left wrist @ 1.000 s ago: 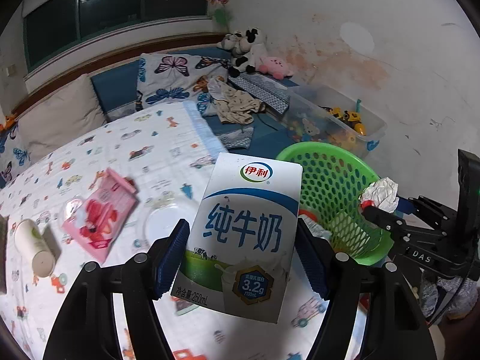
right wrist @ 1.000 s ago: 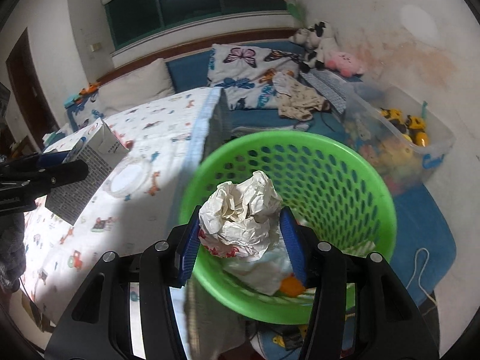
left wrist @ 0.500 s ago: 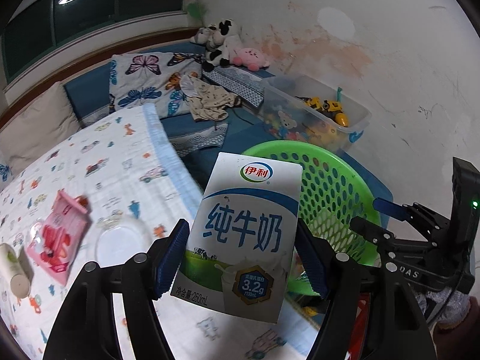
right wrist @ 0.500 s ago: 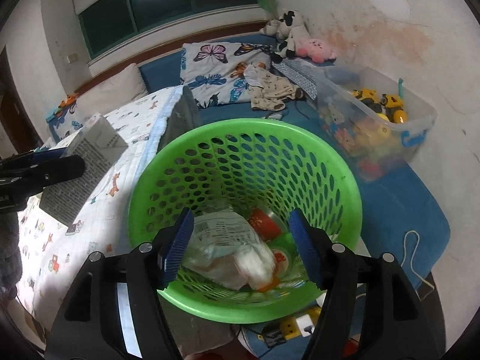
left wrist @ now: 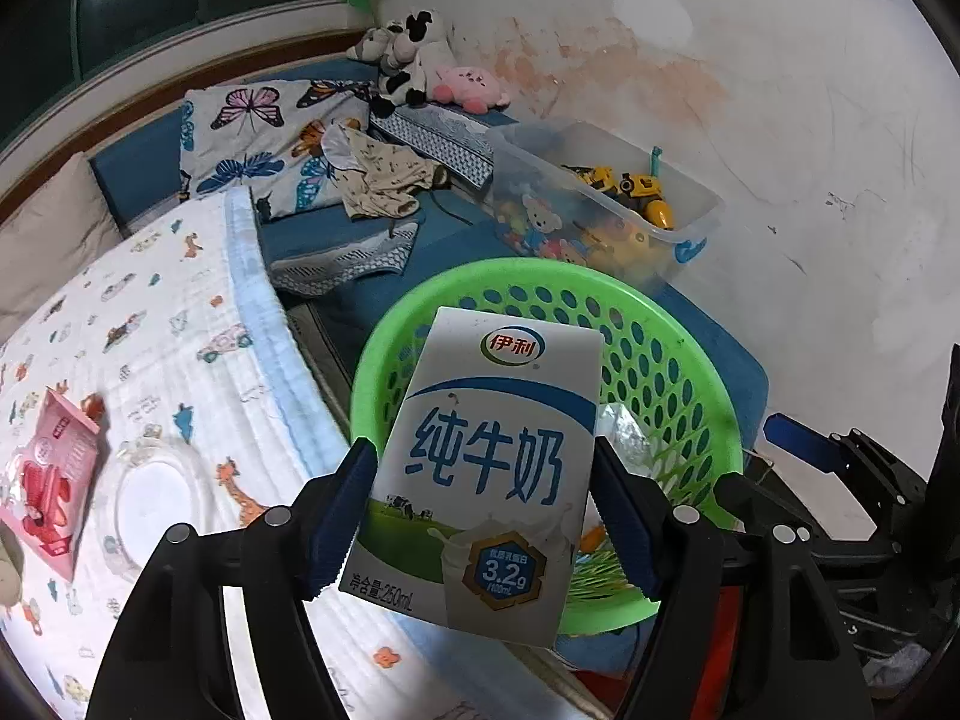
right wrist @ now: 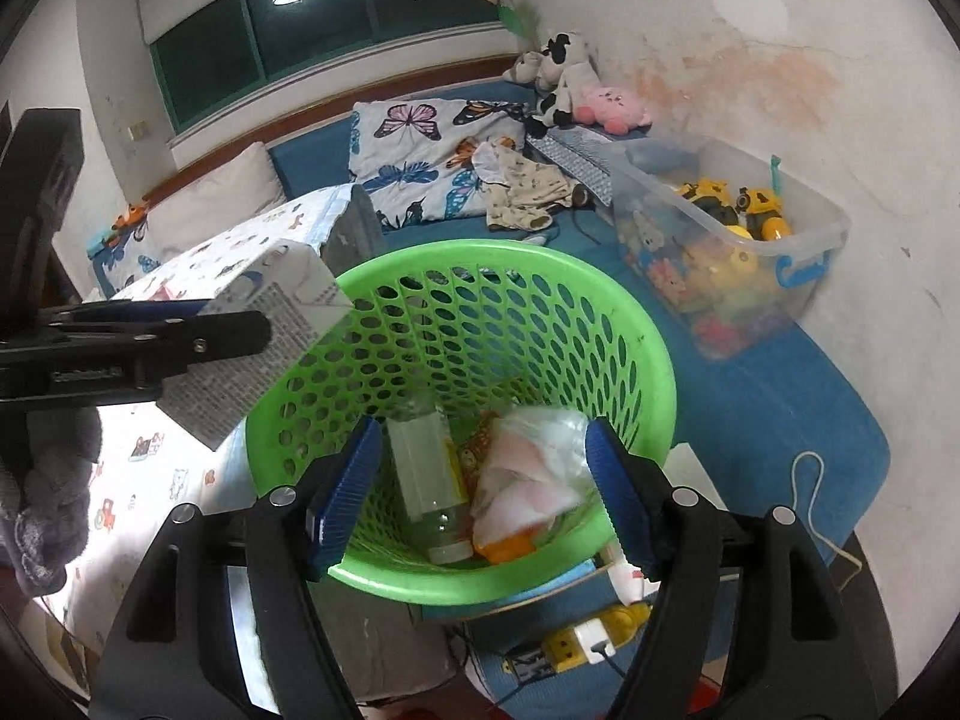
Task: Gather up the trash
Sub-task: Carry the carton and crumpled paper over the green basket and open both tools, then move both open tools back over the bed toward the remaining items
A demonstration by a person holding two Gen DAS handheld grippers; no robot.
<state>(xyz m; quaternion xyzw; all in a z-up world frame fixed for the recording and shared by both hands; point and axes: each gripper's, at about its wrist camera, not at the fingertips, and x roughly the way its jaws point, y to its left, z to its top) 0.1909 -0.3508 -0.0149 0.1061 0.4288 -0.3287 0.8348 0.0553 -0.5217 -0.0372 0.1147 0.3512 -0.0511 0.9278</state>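
- Left tongs (left wrist: 483, 501) were clamped on the milk carton (left wrist: 489, 468), held over the green basket (left wrist: 678, 372).
- Right tongs (right wrist: 483, 495) were opening, nothing between them, above the basket's trash.

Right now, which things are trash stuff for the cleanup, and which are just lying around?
Part of the job:
- milk carton, clamped in the left gripper
- green basket with a clear bottle and wrappers inside
- right gripper, jaws opening, nothing between them
- pink snack packet on the bed, likely next

Just lying about:
- plush toys
- toy bin
- butterfly pillow
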